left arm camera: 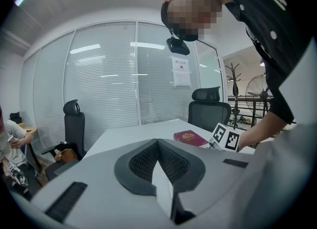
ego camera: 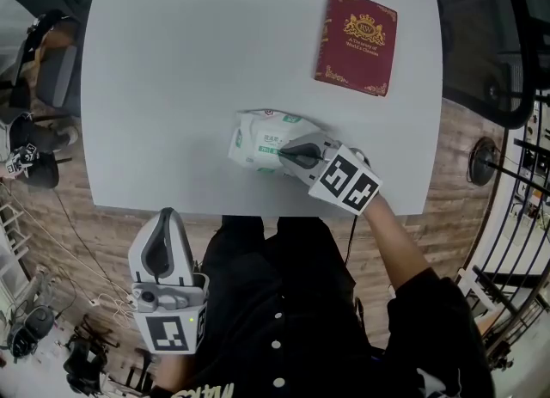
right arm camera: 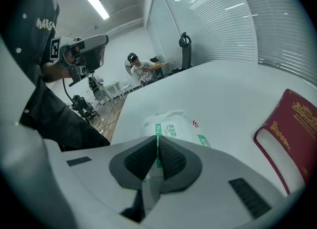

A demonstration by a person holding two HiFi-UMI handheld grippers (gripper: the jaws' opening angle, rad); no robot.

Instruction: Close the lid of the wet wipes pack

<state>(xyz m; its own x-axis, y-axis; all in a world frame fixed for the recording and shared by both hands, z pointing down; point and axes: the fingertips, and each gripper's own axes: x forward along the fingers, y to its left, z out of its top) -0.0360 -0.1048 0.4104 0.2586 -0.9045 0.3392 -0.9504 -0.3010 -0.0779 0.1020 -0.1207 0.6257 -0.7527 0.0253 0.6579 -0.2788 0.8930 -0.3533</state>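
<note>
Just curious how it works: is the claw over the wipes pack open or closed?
Closed: in the right gripper view the right gripper has its jaws together, tips over the wet wipes pack.

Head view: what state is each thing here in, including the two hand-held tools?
Right gripper: jaws together, tips at the top of the wet wipes pack.
Wet wipes pack: lying on the table; cannot tell whether its lid is open or shut.
Left gripper: jaws together, empty, off the table.
Red book: closed, lying flat.
</note>
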